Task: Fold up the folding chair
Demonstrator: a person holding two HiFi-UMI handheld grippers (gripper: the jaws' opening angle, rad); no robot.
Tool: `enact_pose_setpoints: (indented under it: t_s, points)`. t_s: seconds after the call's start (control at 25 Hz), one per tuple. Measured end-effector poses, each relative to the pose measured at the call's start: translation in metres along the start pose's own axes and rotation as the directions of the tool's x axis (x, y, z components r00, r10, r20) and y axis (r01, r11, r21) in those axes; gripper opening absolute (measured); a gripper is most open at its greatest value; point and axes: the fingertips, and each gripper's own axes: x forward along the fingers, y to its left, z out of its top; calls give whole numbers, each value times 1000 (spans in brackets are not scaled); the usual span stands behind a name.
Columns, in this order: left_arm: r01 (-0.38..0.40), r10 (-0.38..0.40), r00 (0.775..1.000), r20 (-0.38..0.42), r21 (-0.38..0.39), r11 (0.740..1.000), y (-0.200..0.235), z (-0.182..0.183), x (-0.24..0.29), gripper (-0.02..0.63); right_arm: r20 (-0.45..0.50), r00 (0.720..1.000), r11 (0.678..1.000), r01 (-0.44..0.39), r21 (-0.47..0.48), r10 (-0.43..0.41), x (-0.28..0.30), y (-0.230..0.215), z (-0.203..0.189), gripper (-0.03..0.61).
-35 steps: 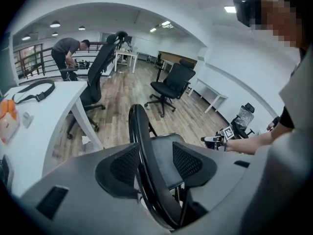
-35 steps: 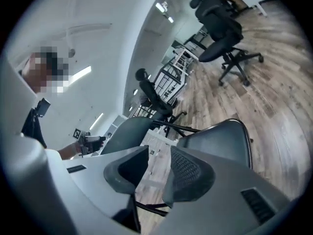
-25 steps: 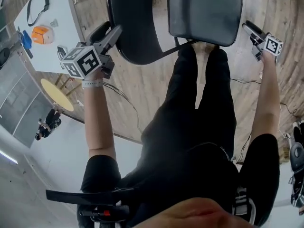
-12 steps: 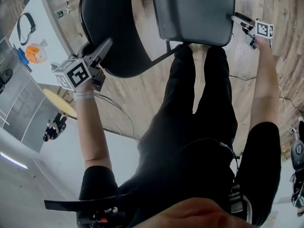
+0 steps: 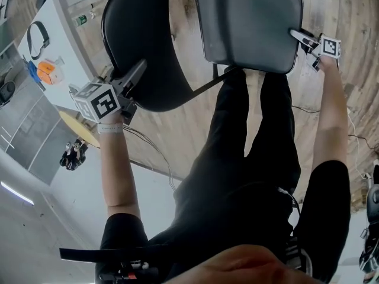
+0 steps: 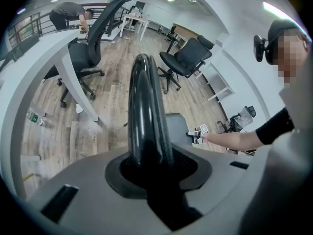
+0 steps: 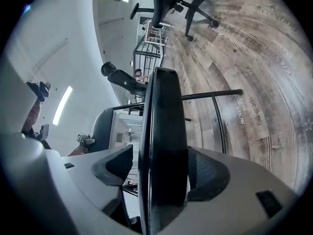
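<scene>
The folding chair stands open in front of me, its black rounded backrest [image 5: 142, 28] at the left of the head view and its grey-black seat [image 5: 249, 22] at the right. My left gripper [image 5: 139, 68] is on the backrest's lower left rim. In the left gripper view that rim [image 6: 146, 111] fills the gap of the left gripper [image 6: 149, 165], whose jaws are closing and whose pads press on it. My right gripper [image 5: 295, 34] reaches the seat's right edge. The seat edge [image 7: 164, 131] stands between the jaws of the right gripper [image 7: 164, 175], which are opening; the left pad stands clear of it.
A white desk [image 5: 59, 46] with an orange object [image 5: 47, 73] stands left of the chair. The person's legs [image 5: 254, 135] are just below the seat. Office chairs [image 6: 188, 58] stand further off on the wooden floor [image 7: 254, 58]. The chair's black frame tube [image 7: 215, 94] runs beside the seat.
The right gripper has come from beside the seat onto its right edge. The left gripper has sunk along the backrest rim, and the chair now sits a little higher in the head view.
</scene>
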Motion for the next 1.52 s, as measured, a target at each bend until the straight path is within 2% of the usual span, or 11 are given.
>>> enact_pose_setpoints:
  t_s: [0.08, 0.12, 0.24, 0.4, 0.52, 0.76, 1.0, 1.28, 1.52]
  points:
    - [12, -12, 1000, 5, 1, 1000, -4, 0, 1, 77, 2, 1000, 1000, 15, -16, -15, 3, -6, 3, 324]
    - [12, -12, 1000, 6, 0, 1000, -5, 0, 2, 77, 4, 1000, 1000, 24, -14, -24, 4, -8, 4, 320]
    - [17, -17, 1000, -1, -14, 1000, -4, -1, 1, 63, 2, 1000, 999, -20, -32, 20, 8, -4, 5, 275]
    - [15, -15, 1000, -7, -36, 999, -6, -2, 0, 57, 5, 1000, 1000, -21, 18, 21, 5, -3, 4, 267]
    - [11, -11, 1000, -15, -17, 1000, -12, -1, -5, 55, -7, 999, 999, -49, -24, 48, 6, 9, 4, 264]
    - [-27, 27, 999, -24, 28, 999, -19, 5, -38, 54, -60, 988, 989, -145, -39, 142, 23, 70, -3, 247]
    - [-63, 64, 998, -26, 41, 997, -8, 13, -76, 55, -140, 956, 963, -265, -46, 256, 51, 151, -13, 233]
    - [-77, 77, 997, -24, 35, 996, 22, 11, -116, 55, -217, 926, 934, -338, -112, 309, 94, 225, -33, 229]
    - [-68, 68, 998, -3, 35, 997, 51, 16, -147, 54, -292, 885, 899, -415, -142, 363, 144, 286, -46, 183]
